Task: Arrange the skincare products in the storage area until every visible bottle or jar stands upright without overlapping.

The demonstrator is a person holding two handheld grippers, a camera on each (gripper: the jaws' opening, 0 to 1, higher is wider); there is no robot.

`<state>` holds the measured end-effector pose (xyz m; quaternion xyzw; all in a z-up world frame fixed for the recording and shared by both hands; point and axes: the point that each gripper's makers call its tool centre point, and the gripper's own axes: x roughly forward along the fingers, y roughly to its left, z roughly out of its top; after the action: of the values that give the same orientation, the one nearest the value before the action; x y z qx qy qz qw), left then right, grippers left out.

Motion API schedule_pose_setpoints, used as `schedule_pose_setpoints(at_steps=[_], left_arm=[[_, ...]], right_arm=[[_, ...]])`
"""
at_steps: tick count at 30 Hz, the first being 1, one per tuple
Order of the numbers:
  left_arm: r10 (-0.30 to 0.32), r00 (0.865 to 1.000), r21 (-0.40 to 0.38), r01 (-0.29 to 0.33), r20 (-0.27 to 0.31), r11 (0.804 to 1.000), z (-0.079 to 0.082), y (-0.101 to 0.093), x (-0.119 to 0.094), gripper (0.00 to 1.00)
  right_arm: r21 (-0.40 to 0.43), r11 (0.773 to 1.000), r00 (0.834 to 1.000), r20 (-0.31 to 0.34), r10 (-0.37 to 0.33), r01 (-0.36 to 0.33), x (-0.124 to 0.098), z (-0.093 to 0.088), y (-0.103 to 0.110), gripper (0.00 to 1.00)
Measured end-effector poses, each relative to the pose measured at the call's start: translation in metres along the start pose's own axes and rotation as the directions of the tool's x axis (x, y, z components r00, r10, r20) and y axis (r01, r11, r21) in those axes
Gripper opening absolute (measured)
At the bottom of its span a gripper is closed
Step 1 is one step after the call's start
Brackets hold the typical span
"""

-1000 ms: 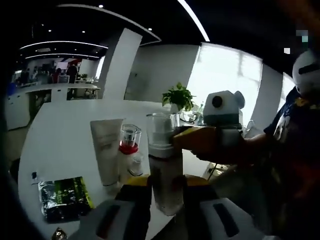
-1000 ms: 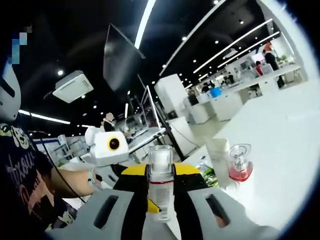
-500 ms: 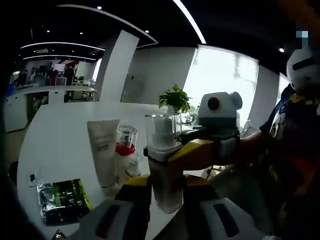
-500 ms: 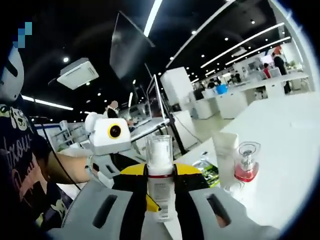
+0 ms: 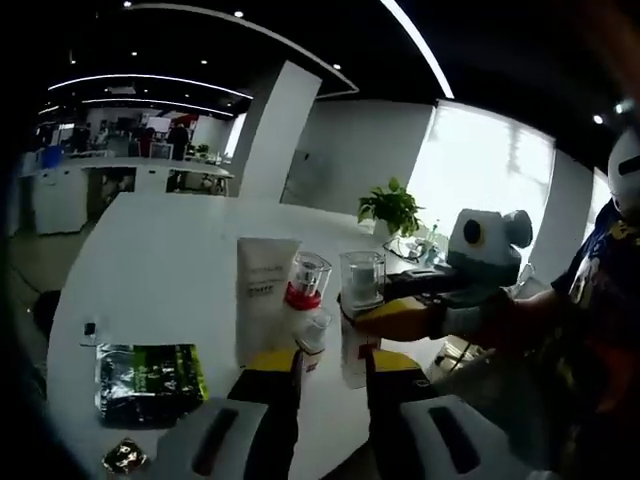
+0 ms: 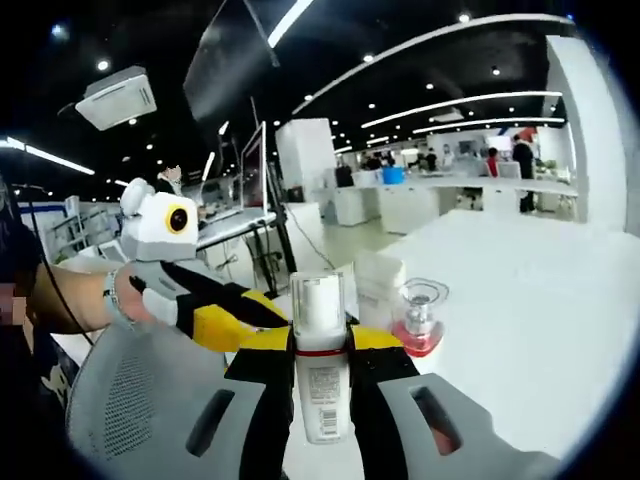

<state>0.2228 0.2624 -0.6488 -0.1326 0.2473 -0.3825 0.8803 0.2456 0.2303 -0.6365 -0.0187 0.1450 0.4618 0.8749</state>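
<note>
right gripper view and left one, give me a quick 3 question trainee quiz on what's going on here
1. True or false: the right gripper is shut on the clear-capped pump bottle.
2. Which item on the white table stands closest to the white tube?
A. the red-collared bottle
B. the potted plant
C. the green packet
3. Fill in: the green packet lies ____ on the table, not upright.

Key: 1 true; 2 A; 3 flat
</note>
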Motion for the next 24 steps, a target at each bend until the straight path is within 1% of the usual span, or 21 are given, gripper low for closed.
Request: schedule_pose_setpoints(at_steps=[3,5,7,8,11,12,14,17,20,21,24], left_arm=[[-0.019,0.998,-0.075,0.023,0.052,0.997,0.012,-0.004,-0.001,0.32],[-0.029,0.998,-0.09,0.034,0.061,0.995,0.017,-0.008,-0.002,0.35],[-0.024,0.998,-0.085,0.029,0.056,0.996,0.02,-0.012,0.0,0.39],[-0.022,0.998,-0.083,0.027,0.059,0.996,0.021,-0.014,0.0,0.39],[-0.016,0.999,-0.059,0.019,0.046,0.998,0.022,-0.02,0.005,0.39],[-0.017,0.999,-0.059,0.019,0.046,0.998,0.022,-0.021,0.006,0.39],[-0.029,0.999,-0.072,0.031,0.032,0.997,0.021,-0.024,0.009,0.39],[-0.011,1.0,-0.092,0.012,0.003,0.996,0.016,-0.022,0.013,0.37],[-0.007,1.0,-0.093,0.007,-0.003,0.996,0.015,-0.024,0.013,0.32],[-0.01,1.0,-0.096,0.01,-0.001,0.995,0.016,-0.025,0.013,0.31],[-0.013,1.0,-0.105,0.013,-0.002,0.994,0.015,-0.028,0.014,0.31]], right_arm=[[-0.088,0.996,0.999,-0.044,-0.025,0.021,0.002,-0.006,0.002,0.19],[-0.159,0.987,0.997,-0.061,-0.049,0.038,0.002,-0.008,0.003,0.19],[-0.217,0.975,0.997,-0.06,-0.058,0.044,0.003,-0.007,0.006,0.19],[-0.248,0.968,0.996,-0.061,-0.059,0.042,0.003,-0.007,0.008,0.19],[-0.294,0.955,0.995,-0.07,-0.064,0.041,0.005,-0.008,0.012,0.19],[-0.322,0.946,0.994,-0.074,-0.074,0.047,0.005,-0.009,0.012,0.19],[-0.334,0.941,0.994,-0.071,-0.077,0.049,0.005,-0.009,0.013,0.19],[-0.351,0.935,0.995,-0.063,-0.079,0.052,0.004,-0.007,0.013,0.19],[-0.368,0.928,0.995,-0.055,-0.085,0.059,0.004,-0.005,0.013,0.19],[-0.384,0.921,0.994,-0.053,-0.091,0.064,0.003,-0.005,0.013,0.19],[-0.415,0.907,0.994,-0.051,-0.096,0.066,0.003,-0.005,0.015,0.19]])
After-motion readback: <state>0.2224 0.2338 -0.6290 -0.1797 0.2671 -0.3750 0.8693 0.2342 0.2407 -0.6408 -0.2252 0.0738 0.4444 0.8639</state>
